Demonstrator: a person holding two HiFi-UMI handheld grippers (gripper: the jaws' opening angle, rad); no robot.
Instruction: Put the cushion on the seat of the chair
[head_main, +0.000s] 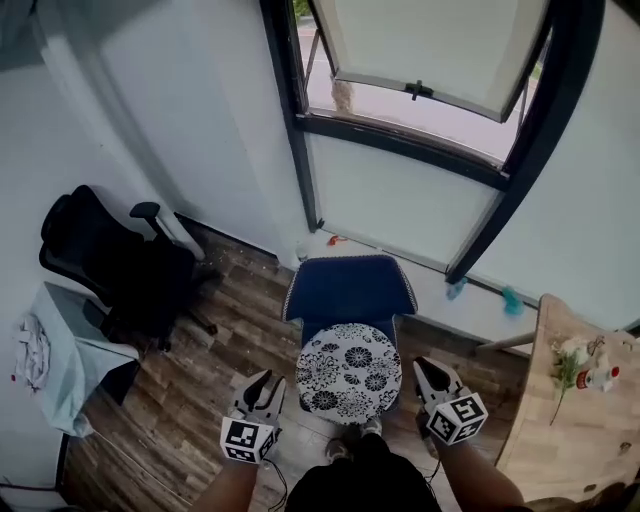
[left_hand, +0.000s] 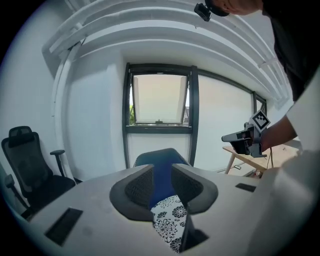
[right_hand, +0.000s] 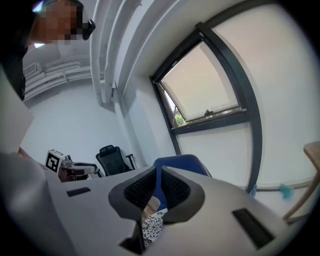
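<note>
A blue chair (head_main: 348, 290) stands under the window, facing me. The round black-and-white flowered cushion (head_main: 350, 372) lies flat on its seat. My left gripper (head_main: 262, 392) hovers just left of the cushion's near edge and my right gripper (head_main: 432, 380) just right of it. Neither touches the cushion. In the left gripper view the left gripper (left_hand: 162, 174) is open, with the chair (left_hand: 150, 157) and cushion (left_hand: 167, 220) showing through the gap. In the right gripper view the right gripper (right_hand: 159, 176) is open by a narrow gap, empty, with the cushion (right_hand: 151, 225) below.
A black office chair (head_main: 110, 265) stands at the left by the wall, with a pale cloth-covered stand (head_main: 50, 365) in front of it. A wooden table (head_main: 570, 430) with flowers is at the right. The tilted window (head_main: 430, 60) is behind the chair.
</note>
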